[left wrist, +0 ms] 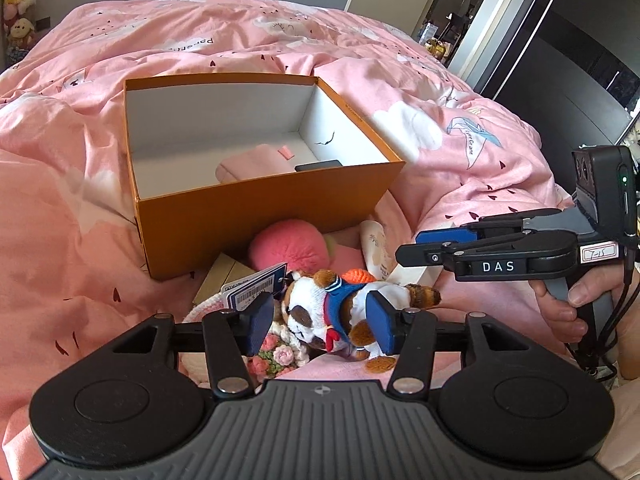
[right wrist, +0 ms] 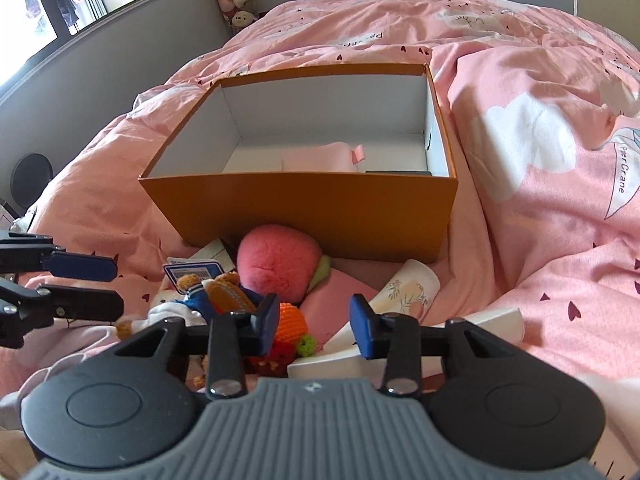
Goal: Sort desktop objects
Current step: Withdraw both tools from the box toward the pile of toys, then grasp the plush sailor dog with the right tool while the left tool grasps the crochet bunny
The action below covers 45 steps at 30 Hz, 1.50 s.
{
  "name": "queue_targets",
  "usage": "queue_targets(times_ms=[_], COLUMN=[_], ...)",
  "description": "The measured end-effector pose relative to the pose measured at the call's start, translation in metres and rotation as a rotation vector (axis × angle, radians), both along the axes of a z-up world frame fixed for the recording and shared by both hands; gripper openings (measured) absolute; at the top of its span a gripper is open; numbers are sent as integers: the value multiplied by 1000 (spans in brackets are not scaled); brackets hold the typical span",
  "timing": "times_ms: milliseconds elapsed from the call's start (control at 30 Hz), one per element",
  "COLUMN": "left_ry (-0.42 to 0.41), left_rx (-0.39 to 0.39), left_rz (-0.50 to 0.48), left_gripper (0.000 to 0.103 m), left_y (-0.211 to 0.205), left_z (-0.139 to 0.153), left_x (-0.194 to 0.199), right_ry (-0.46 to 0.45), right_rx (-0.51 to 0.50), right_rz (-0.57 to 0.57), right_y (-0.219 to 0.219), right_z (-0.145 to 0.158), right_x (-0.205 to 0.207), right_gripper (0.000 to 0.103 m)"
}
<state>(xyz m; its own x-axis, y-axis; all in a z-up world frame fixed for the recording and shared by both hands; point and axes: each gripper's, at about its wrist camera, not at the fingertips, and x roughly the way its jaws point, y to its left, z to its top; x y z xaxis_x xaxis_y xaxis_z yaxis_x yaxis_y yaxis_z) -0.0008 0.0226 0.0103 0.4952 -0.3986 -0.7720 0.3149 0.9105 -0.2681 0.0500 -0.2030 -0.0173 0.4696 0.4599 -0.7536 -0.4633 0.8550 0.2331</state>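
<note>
Pink quilt (left wrist: 400, 92) covers the bed, orange box (left wrist: 256, 216) sitting on it. Just in front of the box, left tongs (left wrist: 320, 320) straddle the plush dog (left wrist: 316, 308), apart; right tongs (right wrist: 314, 322) gape over the orange knit toy (right wrist: 292, 322).

We look down past the right gripper (right wrist: 314, 326), jaws apart over an orange crochet toy (right wrist: 294, 322), toward an open orange box (right wrist: 304, 204) on the pink bed (right wrist: 540, 208); a pink plush (right wrist: 276, 264) lies between.
</note>
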Motion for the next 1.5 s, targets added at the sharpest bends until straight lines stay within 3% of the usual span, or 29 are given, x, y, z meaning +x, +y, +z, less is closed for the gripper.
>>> queue_targets(times_ms=[133,233,300,400,467,567,633,733,800,833,900,1233,1500], left_ry=[47,73,91,126,132,127,124,123,123,125,136,238,247], left_rx=[27,-49,-108,-154,-124,7,67,117,138,140,122,-35,-57], left_rz=[45,79,116,145,167,203,211,209,207,208,205,257,286], left_gripper=[59,59,59,59,59,59,59,59,59,59,59,59,59], left_y=[2,10,16,19,20,18,20,25,28,30,32,39,33], left_z=[-3,-3,-2,-4,-5,-7,-8,-9,-10,-10,-12,-33,-38], left_x=[1,2,3,7,8,8,7,4,3,3,2,10,17], right_ry=[-21,-41,-43,-28,-27,-54,-68,-79,-104,-115,-101,4,-45], right_rx=[29,-23,-41,-11,18,14,8,-13,-76,-112,-154,-165,-43], right_rz=[60,87,99,84,91,140,186,276,334,347,364,325,262], right_y=[8,17,18,12,11,21,33,53,70,75,81,61,37], right_z=[13,14,13,16,22,31,34,35,31,27,18,-1,32], right_x=[-9,-14,-17,-18,-19,-23,-26,-32,-38,-40,-40,-31,-26], right_gripper=[43,40,25,25,28,28,30,46,65,65,65,53,49])
